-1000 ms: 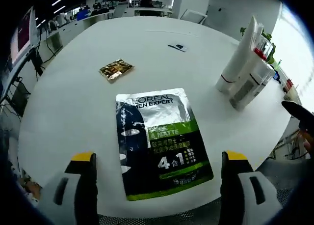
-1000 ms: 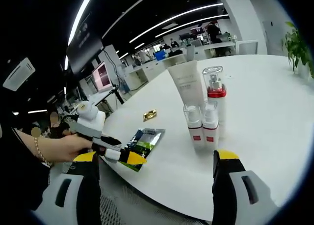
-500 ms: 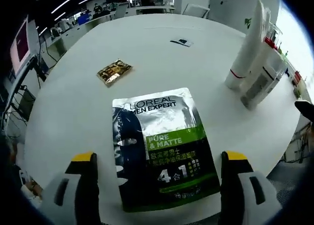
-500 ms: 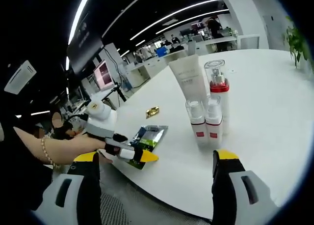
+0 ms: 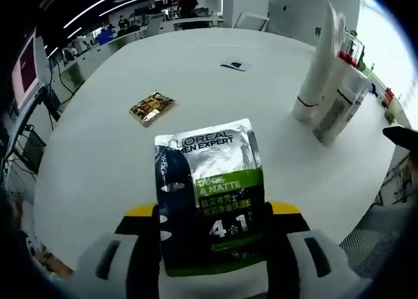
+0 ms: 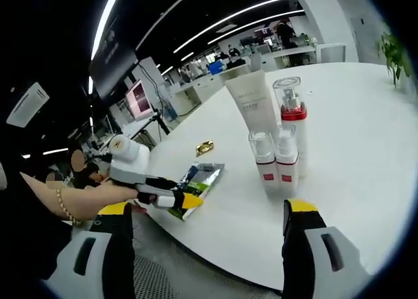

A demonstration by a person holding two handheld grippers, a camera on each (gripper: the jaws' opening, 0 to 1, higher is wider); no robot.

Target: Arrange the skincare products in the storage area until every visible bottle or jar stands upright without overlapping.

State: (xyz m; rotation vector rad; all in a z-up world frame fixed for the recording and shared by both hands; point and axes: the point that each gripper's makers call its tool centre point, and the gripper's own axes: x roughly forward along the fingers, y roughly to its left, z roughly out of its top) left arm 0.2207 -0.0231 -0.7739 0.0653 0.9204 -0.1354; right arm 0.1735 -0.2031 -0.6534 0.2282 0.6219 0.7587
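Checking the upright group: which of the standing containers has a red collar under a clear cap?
The pump bottle, tallest beside the white tube. The two small bottles in front only carry red labels low down.

A round white table (image 5: 98, 142) sits in a large open office. A small gold foil packet (image 5: 151, 107) lies flat on it, with a small dark card (image 5: 235, 66) farther back. Desks and monitors (image 6: 138, 96) line the background under long ceiling lights (image 6: 222, 25).
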